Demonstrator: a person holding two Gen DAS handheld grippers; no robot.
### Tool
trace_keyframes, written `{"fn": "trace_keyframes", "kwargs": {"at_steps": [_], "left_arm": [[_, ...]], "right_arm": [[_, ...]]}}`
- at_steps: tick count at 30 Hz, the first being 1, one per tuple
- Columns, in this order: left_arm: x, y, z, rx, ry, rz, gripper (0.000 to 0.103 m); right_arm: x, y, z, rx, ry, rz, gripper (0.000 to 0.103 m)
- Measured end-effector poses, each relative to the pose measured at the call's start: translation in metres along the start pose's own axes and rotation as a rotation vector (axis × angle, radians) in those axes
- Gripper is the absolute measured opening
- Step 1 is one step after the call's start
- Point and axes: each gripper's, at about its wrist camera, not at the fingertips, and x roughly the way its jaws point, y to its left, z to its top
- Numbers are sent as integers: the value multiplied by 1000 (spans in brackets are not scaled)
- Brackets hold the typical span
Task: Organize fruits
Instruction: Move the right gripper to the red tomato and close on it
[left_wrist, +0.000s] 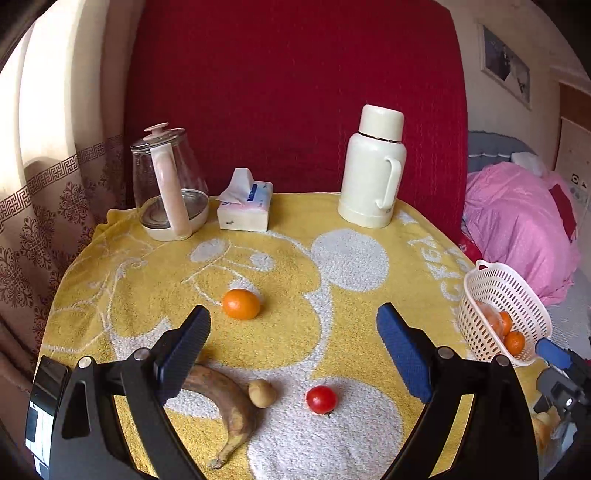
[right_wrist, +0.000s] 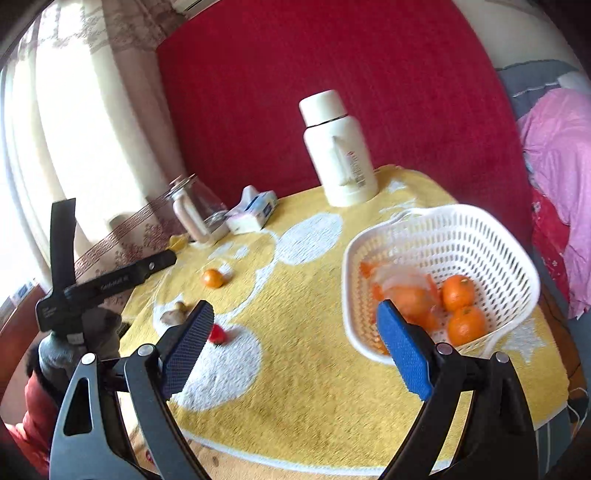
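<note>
Fruit lies scattered on a yellow towel (left_wrist: 295, 221) covering the table. The left gripper (left_wrist: 293, 349) hangs with jaws spread wide and nothing between them: a loose orange (left_wrist: 241, 304) sits just beyond the left jaw's tip, a browned banana (left_wrist: 225, 398) lies partly under that jaw with a small brown fruit (left_wrist: 262, 393) touching it, and a tomato (left_wrist: 321, 399) rests nearer the camera, in the gap. The right gripper (right_wrist: 295, 341) also has its jaws spread and empty, its right jaw just in front of the tilted white basket (right_wrist: 480, 236), where several oranges (right_wrist: 458, 293) lie. A thermos (left_wrist: 373, 166), tissue pack (left_wrist: 245, 206) and glass kettle (left_wrist: 168, 184) stand at the table's far edge.
</note>
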Motion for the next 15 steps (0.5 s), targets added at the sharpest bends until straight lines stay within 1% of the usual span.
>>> {"fn": "trace_keyframes", "kwargs": {"at_steps": [2,4,5,6,8,9,12,15], "left_arm": [[-6,17,-4,-34,1,9,91],[-13,31,-10,-66,-2,20,91],[-15,38,-12,-79,-2,27,91],[-17,45,-14,-91,-2,37,91],[-21,57,-20,-111,-5,64,91],[-22,63,-22,-119,-6,81,91],[-24,76,-30,-139,2,114,91],[-24,88,-35,-169,12,122,91]], "right_arm": [[8,21,-14,-42,70,64,91],[15,42,-28,-91,131,114,89],[19,53,-35,-117,164,138,86],[21,63,-43,-141,196,160,81],[25,81,-57,-184,249,203,77],[26,89,-63,-198,274,230,72],[27,108,-79,-241,326,297,65],[29,121,-91,-278,368,326,62]]}}
